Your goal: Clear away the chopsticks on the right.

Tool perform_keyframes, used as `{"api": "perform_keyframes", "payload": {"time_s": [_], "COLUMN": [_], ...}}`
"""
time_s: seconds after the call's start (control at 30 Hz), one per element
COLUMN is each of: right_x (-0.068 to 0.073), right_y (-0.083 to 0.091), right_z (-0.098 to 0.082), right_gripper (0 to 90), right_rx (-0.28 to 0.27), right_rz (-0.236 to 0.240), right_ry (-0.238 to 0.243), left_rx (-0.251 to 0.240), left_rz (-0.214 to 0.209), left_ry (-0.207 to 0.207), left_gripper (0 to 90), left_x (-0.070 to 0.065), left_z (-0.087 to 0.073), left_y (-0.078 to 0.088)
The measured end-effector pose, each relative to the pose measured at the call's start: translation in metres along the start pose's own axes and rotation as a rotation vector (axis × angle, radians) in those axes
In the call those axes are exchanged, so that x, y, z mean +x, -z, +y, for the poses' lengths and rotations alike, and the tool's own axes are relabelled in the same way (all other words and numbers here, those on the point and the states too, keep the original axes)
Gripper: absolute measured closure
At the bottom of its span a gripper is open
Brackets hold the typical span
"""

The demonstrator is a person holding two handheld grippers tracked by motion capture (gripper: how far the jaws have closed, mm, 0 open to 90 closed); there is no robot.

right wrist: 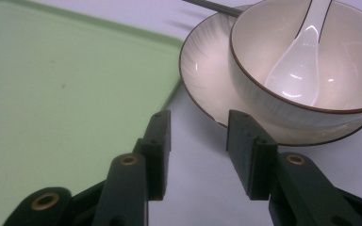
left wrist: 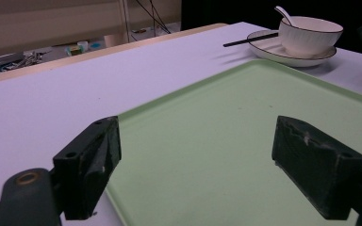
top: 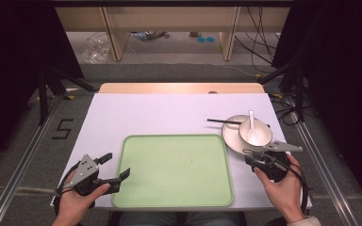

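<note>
Two open grippers: right gripper [right wrist: 195, 141] just short of the plate [right wrist: 202, 84] rim, left gripper [left wrist: 195, 165] over the tray [left wrist: 226, 122].

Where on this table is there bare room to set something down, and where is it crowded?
The green tray is bare across its whole inside. The white table is free beyond the tray's far edge and along its left side, ahead of the left tongs. It is crowded at the right: plate, bowl with spoon, chopsticks, and the right tongs at the plate's rim.

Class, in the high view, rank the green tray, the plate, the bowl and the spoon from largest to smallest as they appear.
1. green tray
2. plate
3. bowl
4. spoon
</note>
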State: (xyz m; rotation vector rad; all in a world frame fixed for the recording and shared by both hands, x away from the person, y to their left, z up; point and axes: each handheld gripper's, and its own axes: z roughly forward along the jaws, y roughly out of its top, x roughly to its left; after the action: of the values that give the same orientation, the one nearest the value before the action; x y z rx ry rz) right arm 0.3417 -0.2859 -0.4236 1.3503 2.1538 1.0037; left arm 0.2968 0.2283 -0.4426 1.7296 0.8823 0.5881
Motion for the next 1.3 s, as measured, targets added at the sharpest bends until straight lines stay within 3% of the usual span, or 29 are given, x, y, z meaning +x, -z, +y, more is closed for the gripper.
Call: {"api": "perform_keyframes", "payload": {"time_s": [0.07, 0.1, 0.17, 0.23, 0.3, 0.4, 0.43, 0.47, 0.53, 0.7, 0.87, 0.93, 1.1, 1.3], "right_x": [0.000, 0.002, 0.001, 0.001, 0.003, 0.002, 0.002, 0.003, 0.000, -0.004, -0.007, -0.008, -0.012, -0.017], "right_y": [-0.001, 0.000, -0.002, -0.002, -0.008, -0.017, -0.017, -0.024, -0.033, -0.059, -0.091, -0.097, -0.133, -0.159], "right_z": [0.000, 0.002, 0.004, 0.006, 0.016, 0.032, 0.032, 0.047, 0.060, 0.086, 0.107, 0.111, 0.130, 0.138], "right_gripper": [61.5, 62.7, 65.4, 67.6, 75.0, 84.7, 84.7, 88.2, 90.0, 90.0, 90.0, 90.0, 90.0, 90.0], "right_rx": [-0.012, -0.008, -0.039, -0.040, -0.027, 0.004, 0.004, 0.032, 0.055, 0.113, 0.183, 0.195, 0.250, 0.290], "right_rz": [-0.020, -0.025, -0.047, -0.062, -0.078, -0.075, -0.075, -0.071, -0.077, -0.086, -0.096, -0.094, -0.112, -0.139], "right_ry": [0.043, 0.020, 0.080, 0.096, 0.138, 0.162, 0.162, 0.130, 0.150, 0.080, 0.058, 0.060, 0.078, 0.091], "left_rx": [0.001, -0.001, 0.003, 0.001, 0.000, 0.001, 0.001, 0.004, 0.005, 0.006, 0.004, 0.005, 0.000, 0.001], "left_rz": [0.000, 0.002, 0.000, 0.000, 0.000, -0.001, -0.001, 0.000, 0.000, -0.001, -0.004, -0.005, -0.011, -0.015], "left_ry": [-0.001, 0.001, -0.002, 0.000, 0.001, 0.000, 0.000, 0.006, 0.000, 0.006, 0.006, 0.006, 0.010, 0.011], "left_gripper": [16.1, 16.1, 16.1, 16.1, 16.1, 16.1, 16.1, 16.1, 16.1, 16.1, 16.2, 16.1, 16.2, 16.1], "left_x": [0.000, 0.000, 0.000, 0.000, 0.000, -0.001, -0.001, -0.001, -0.001, 0.000, 0.000, 0.000, 0.001, 0.001], "left_z": [0.000, 0.000, 0.000, 0.000, 0.000, 0.000, 0.000, 0.000, 0.000, -0.001, 0.000, 0.000, -0.001, -0.001], "left_y": [0.000, 0.000, 0.000, 0.000, 0.001, 0.000, 0.000, 0.000, 0.001, 0.001, 0.001, 0.001, 0.001, 0.001]}}
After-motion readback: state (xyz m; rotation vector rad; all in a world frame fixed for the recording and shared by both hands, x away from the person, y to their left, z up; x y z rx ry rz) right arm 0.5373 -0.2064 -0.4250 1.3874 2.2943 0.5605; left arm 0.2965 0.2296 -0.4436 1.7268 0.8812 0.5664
